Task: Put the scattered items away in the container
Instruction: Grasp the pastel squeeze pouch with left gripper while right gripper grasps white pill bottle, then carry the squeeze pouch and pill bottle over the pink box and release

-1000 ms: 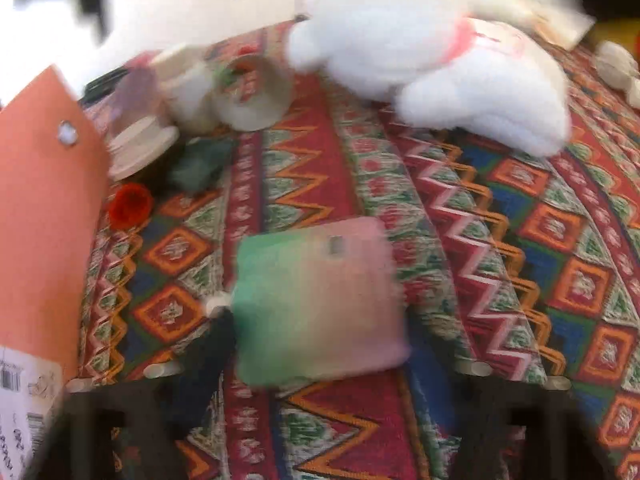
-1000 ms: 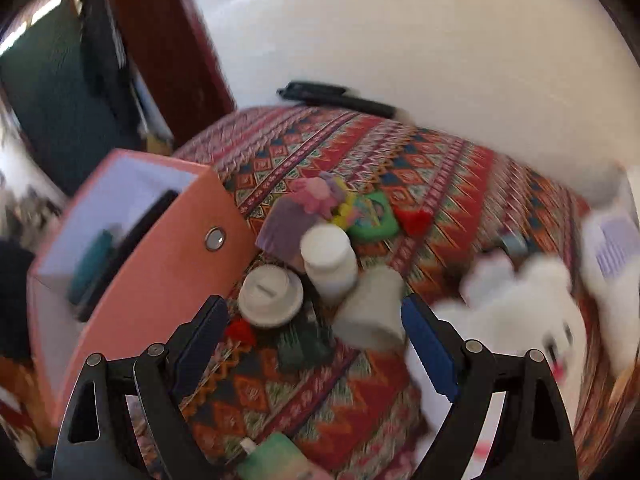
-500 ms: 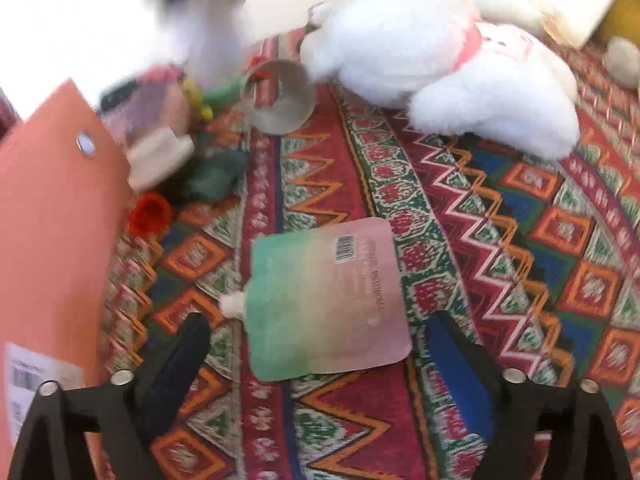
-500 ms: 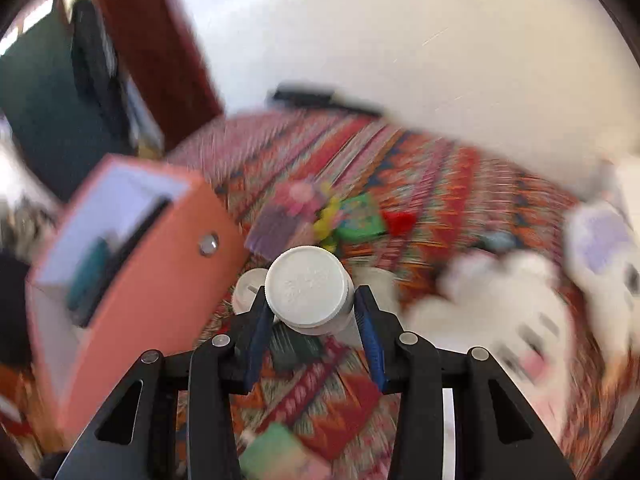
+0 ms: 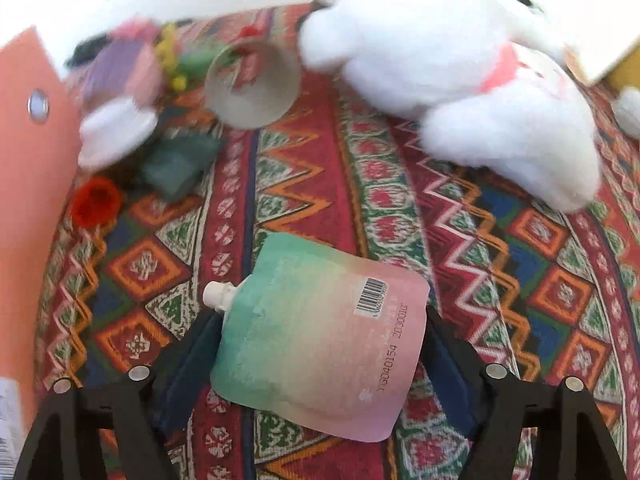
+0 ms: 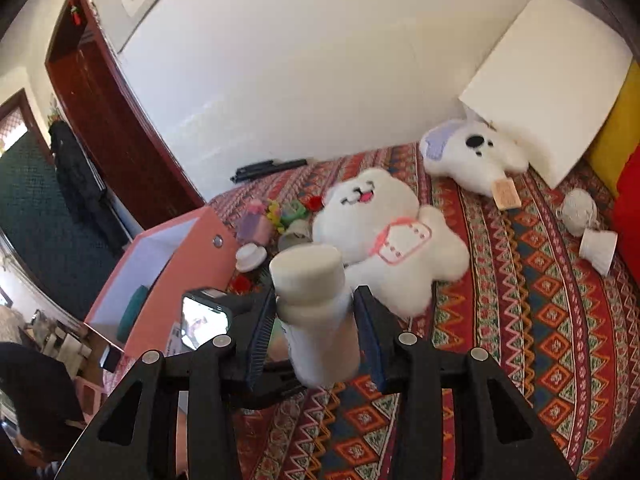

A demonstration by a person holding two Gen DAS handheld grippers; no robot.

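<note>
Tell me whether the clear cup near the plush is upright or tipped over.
Tipped over. The clear cup lies on its side on the patterned cloth, its open mouth facing the left wrist camera, beside the white plush.

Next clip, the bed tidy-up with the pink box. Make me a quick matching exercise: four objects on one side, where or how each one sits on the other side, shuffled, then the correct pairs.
Things:
1. white bottle
2. spout pouch
3. clear cup
4. red flower

States:
A. lies flat on the patterned blanket between the left tongs' open fingers
B. sits on the blanket close to the pink box wall
C. clamped in the right tongs, lifted clear of the bed
D. tipped on its side, mouth facing the left camera, beside the white plush

Pairs: 1-C, 2-A, 3-D, 4-B
</note>
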